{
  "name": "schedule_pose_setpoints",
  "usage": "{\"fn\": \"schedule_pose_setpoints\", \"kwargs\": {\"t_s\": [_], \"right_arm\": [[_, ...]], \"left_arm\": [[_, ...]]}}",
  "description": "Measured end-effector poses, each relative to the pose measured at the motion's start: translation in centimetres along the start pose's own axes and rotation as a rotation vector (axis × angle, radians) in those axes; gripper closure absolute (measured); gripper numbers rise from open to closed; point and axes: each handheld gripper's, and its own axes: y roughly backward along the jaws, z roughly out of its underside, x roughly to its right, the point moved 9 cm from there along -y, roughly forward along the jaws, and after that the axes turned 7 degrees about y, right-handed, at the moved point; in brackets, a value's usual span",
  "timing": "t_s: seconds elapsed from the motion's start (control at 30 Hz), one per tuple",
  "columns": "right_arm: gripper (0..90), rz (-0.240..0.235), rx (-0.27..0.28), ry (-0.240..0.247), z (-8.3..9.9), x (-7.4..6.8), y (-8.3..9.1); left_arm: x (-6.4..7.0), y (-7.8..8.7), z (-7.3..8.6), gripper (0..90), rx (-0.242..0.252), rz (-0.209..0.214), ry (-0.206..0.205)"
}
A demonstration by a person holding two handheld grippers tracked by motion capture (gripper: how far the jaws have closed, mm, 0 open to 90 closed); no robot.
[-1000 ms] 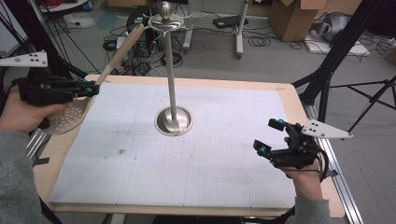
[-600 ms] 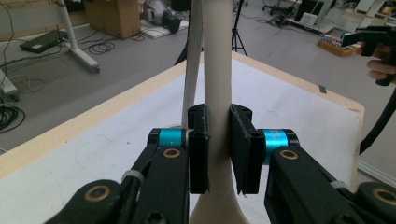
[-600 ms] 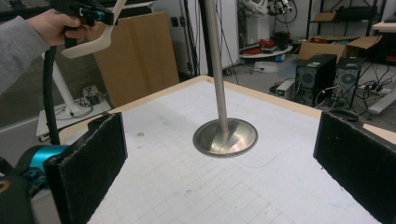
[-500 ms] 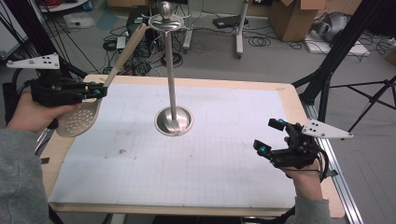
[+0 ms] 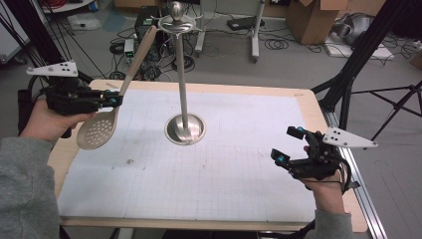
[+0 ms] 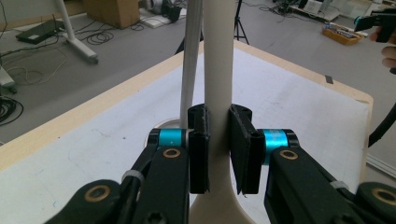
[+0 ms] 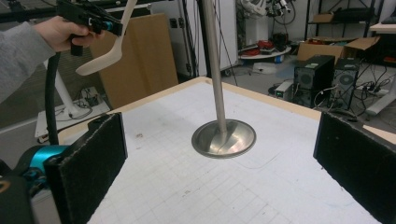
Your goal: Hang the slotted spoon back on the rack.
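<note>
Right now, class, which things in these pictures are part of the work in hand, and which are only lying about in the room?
Part of the work:
- slotted spoon, clamped in the left gripper
- metal stand with hooks on top
- white mat on the table
- right gripper, open and holding nothing

Just lying about:
- cardboard boxes
- cables on the floor
- tripod
</note>
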Motion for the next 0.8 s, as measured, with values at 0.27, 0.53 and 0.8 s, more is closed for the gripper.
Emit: {"fn": "schedule_pose_setpoints", "kwargs": {"t_s": [0.27,0.53,0.8], "right_arm": [[1.5,0.004,0.003,0.003,-0.1,0.1,0.1],[1.5,0.003,0.001,0.000,0.0,0.1,0.1],[1.5,0.001,0.001,0.000,0.0,0.1,0.1]], "left_arm": [[0.0,-1.3,0.1,78.1,-0.019,-0.010,0.004],[0.0,-2.4,0.3,78.2,-0.033,-0.030,0.003],[-0.1,-3.5,0.3,78.1,-0.049,-0.050,-0.005]]}}
